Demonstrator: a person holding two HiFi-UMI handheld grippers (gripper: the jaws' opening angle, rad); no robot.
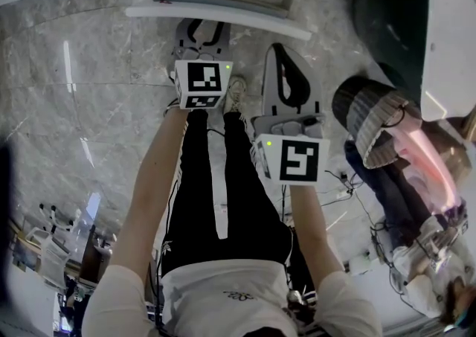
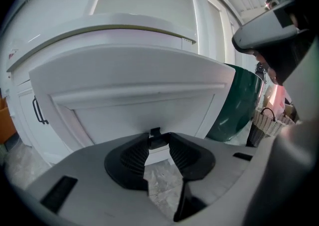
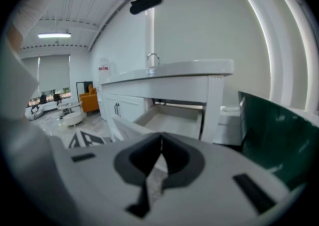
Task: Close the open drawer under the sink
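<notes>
**Head view.** Left tongs (image 1: pixel 201 30) are extended ahead of me, tips at the front panel of the drawer (image 1: pixel 216 14), which stands pulled out just beyond them. Right tongs (image 1: pixel 285 56) sit just right of the left pair and further back, apart from the drawer.

**Left gripper view.** The drawer front (image 2: pixel 134 95) fills the frame directly ahead of the jaws. The 2 pads are clenched on a small dark pull (image 2: pixel 155 132) at the panel's lower edge, which sits between the tips. A green bin (image 2: pixel 239 100) stands to the right of the tongs, beyond the panel.

**Right gripper view.** Jaws are pressed together with nothing between them (image 3: pixel 160 142). The drawer (image 3: pixel 174 122) lies ahead and slightly above the tips. It is open and looks empty, under the counter with the tap (image 3: pixel 153 59).

**Handling, my judgement.**
- The drawer is a rigid painted panel on a box with nothing in it that I can see, so it should be light.
- It should slide on its runners with little force and not flex.
- The pull is small and smooth-looking. It gives only 1 narrow point of hold, so the pads could twist or slip off.
- The hold is central on the panel, which is where I want it. An off-centre push could skew the box in its runners.
- Push straight in along the jaws and ease off near the end to avoid a slam.
</notes>
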